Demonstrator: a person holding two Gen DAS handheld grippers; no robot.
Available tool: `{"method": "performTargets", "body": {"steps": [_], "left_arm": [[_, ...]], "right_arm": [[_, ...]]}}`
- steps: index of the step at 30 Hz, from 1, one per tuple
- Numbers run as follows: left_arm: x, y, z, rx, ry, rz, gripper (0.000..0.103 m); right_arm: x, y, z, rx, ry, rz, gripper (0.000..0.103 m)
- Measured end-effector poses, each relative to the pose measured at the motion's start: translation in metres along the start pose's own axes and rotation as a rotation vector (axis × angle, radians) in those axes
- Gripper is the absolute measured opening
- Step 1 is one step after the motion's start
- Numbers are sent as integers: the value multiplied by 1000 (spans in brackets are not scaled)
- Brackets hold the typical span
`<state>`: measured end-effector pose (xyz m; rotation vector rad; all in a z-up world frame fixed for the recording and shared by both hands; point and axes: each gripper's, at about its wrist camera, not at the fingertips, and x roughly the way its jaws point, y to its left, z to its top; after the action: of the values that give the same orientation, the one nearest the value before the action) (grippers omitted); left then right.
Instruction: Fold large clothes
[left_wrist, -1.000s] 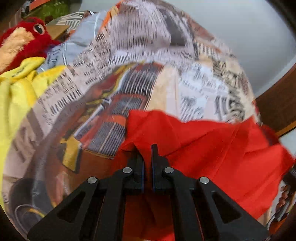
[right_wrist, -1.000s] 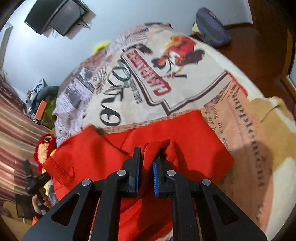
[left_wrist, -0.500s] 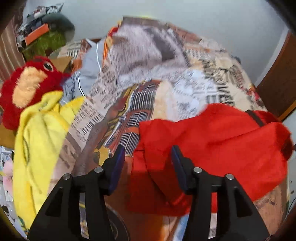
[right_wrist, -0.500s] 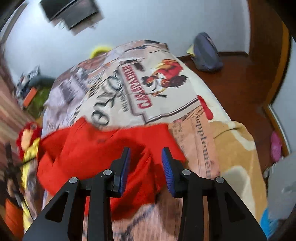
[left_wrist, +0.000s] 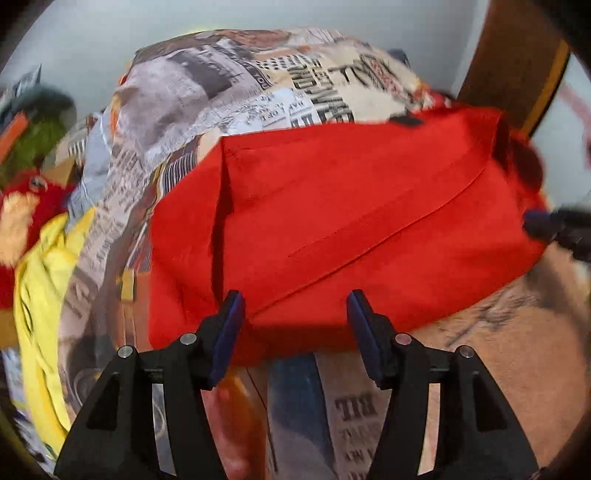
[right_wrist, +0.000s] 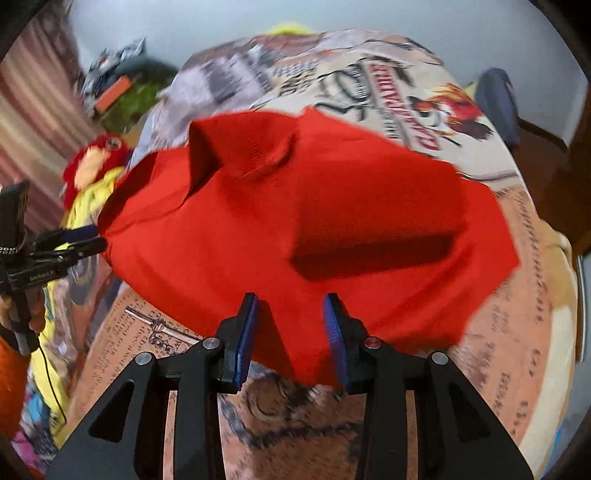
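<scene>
a folded red garment (left_wrist: 332, 221) is seen lying on the newspaper-print bedspread (left_wrist: 258, 85). the left gripper (left_wrist: 295, 325) is held at its 6 o'clock edge, jaws just opened wide, nothing pinched. the right gripper (right_wrist: 290, 328) is parted more narrowly over the hem (no cloth clamped). a yellow garment (left_wrist: 40, 295) lies at 9 o'clock.

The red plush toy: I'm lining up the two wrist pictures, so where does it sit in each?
Left wrist: red plush toy at the left edge, above the yellow cloth.
Right wrist: upper left, beyond the red garment's left end.
Shared landmark: the red garment on the newspaper-print bedspread.
</scene>
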<state>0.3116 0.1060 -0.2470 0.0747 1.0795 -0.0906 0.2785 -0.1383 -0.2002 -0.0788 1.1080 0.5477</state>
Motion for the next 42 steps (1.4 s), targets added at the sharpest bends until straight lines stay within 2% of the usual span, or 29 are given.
{"method": "performTargets", "body": {"steps": [2,6,9,11,13,15,17,19,21,24,27,29,31,33,34,37,40,42], "left_arm": [[8,-4,10,14,-23,23,60],[26,0,52,39,-48,52,60],[50,17,93,25,-34,145,60],[54,36,120,-42,-52,196,60],[43,50,137,-109,-107,180,60],[27,56,144,-143,-172,133,60],[16,56,145,-145,-200,106,60],[11,52,141,-124,-196,99,60],[11,44,134,-106,-169,80,60],[13,25,114,-74,-117,6,60],[21,7,84,-47,-51,-72,63],[32,-3,60,-45,8,-124,64],[37,-5,40,-40,21,-121,68],[33,4,24,-88,-28,-115,85],[32,11,19,-124,-33,-111,88],[31,42,4,-236,-27,-108,88],[32,70,-9,-289,-15,-22,88],[35,87,-17,-317,7,71,88]], "right_arm": [[6,1,10,-15,-3,-14,33],[9,-16,36,5,-32,-31,33],[7,-41,60,77,-78,-88,33],[1,-63,72,172,-130,-149,33],[-7,-75,79,225,-169,-182,33],[-14,-71,79,203,-189,-166,33],[-16,-60,75,156,-196,-179,33],[-13,-45,72,95,-176,-177,33],[-10,-28,69,45,-156,-141,33],[-6,-5,64,-7,-143,-78,34],[2,10,55,-43,-121,-34,46],[13,15,46,-61,-84,-53,52],[20,12,35,-73,-43,-87,52],[22,2,24,-56,-23,-101,56],[20,-3,20,-43,-21,-105,62],[11,-27,1,6,-21,-152,66],[3,-43,-14,43,-35,-128,69],[-3,-49,-24,68,-40,-124,69]]}}
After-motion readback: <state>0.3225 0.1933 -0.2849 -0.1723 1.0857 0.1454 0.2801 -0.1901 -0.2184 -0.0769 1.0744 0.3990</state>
